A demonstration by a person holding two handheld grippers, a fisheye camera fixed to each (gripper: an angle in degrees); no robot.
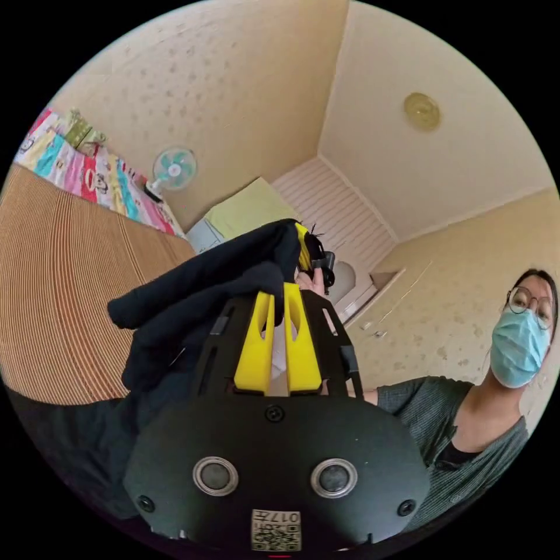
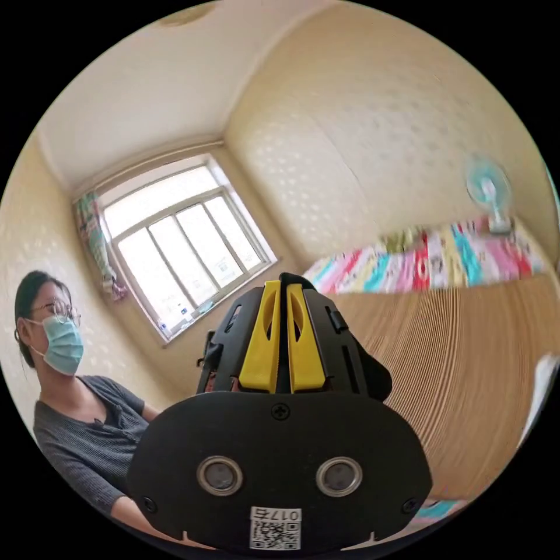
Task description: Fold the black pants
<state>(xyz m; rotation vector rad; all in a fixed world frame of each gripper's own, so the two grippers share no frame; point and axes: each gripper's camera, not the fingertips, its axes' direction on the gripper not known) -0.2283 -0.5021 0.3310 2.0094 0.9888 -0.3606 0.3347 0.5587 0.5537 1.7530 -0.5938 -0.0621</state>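
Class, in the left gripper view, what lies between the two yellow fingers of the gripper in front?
In the left gripper view, a bunched fold of the black pants is pinched at the tips of the left gripper; lower down, the gap is bare.

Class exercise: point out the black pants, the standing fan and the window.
black pants [image 1: 192, 286], left gripper view, bunched fold.
standing fan [image 1: 174, 169], left gripper view, blade hub.
window [image 2: 186, 245], right gripper view, middle pane.

Black pants [image 1: 192, 291]: dark, soft fabric, bunched and lifted off the surface. Upper edge is pinched at the jaws in the left gripper view; the rest hangs in loose, crumpled folds.
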